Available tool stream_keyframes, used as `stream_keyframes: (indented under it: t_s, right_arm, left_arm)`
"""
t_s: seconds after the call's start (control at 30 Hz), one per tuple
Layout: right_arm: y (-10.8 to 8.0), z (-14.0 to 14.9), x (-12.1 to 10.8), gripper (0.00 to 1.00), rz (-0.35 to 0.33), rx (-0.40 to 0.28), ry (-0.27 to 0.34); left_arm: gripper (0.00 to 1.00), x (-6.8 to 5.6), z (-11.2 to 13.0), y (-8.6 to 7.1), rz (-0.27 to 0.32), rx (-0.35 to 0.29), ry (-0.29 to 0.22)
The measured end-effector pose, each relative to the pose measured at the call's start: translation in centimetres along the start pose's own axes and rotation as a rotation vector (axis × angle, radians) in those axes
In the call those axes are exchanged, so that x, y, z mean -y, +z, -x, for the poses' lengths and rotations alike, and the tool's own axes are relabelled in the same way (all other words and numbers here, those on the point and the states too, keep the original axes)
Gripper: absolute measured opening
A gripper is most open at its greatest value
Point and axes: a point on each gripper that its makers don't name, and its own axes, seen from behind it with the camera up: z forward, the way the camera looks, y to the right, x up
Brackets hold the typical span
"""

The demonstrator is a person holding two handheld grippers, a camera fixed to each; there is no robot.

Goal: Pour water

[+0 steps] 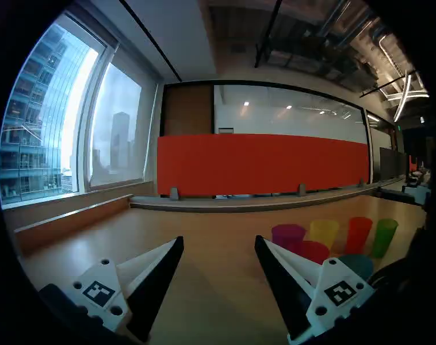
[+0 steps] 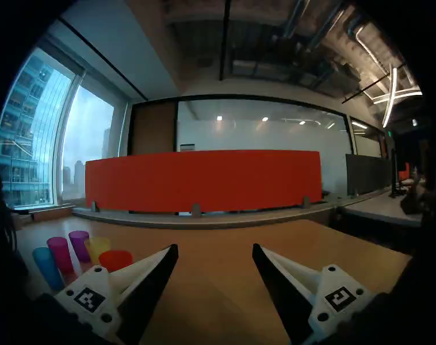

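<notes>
Tabletop [image 1: 218, 224] of pale, smooth wood grain runs ahead of us to a long orange partition [image 1: 264, 164], flat and matte, with tall glass windows [image 1: 57, 132] off to one side. In the left gripper view we see the left gripper [image 1: 219, 246] low in front: two wedge-shaped fingers [image 1: 155, 276] of white plastic with black inner faces, each carrying a square black-and-white marker, spread wide with nothing between them. Just beyond the finger on the right side of that view stand the cups, small tapered tumblers of translucent coloured plastic, grouped close together on the tabletop. A purple cup [image 1: 288, 234], a yellow cup [image 1: 323, 232], an orange cup [image 1: 359, 233] and a green cup [image 1: 385, 236] form a row at the back. A red cup [image 1: 316, 252] and a teal cup [image 1: 357, 265] sit nearer, both partly covered by that finger. We cannot tell whether any of them holds water. In the right gripper view the right gripper [image 2: 215, 249] has the same white-and-black fingers [image 2: 287, 282], also held wide and empty. There the cluster sits low at the left, beside the finger on that side: a blue cup [image 2: 47, 267], a magenta cup [image 2: 61, 253], a violet cup [image 2: 79, 244], the yellow cup [image 2: 98, 247] and the orange cup [image 2: 115, 260]. Both grippers are apart from the cups.
</notes>
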Motion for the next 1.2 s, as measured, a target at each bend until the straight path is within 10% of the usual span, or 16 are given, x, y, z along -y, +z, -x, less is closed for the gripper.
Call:
stream_keyframes:
  t_s: [1.2]
  right_arm:
    - [0.2,1.4,-0.2,1.00,0.011,0.042,-0.031]
  left_arm:
    - [0.92,0.0,0.0,0.0,0.000,0.000,0.000]
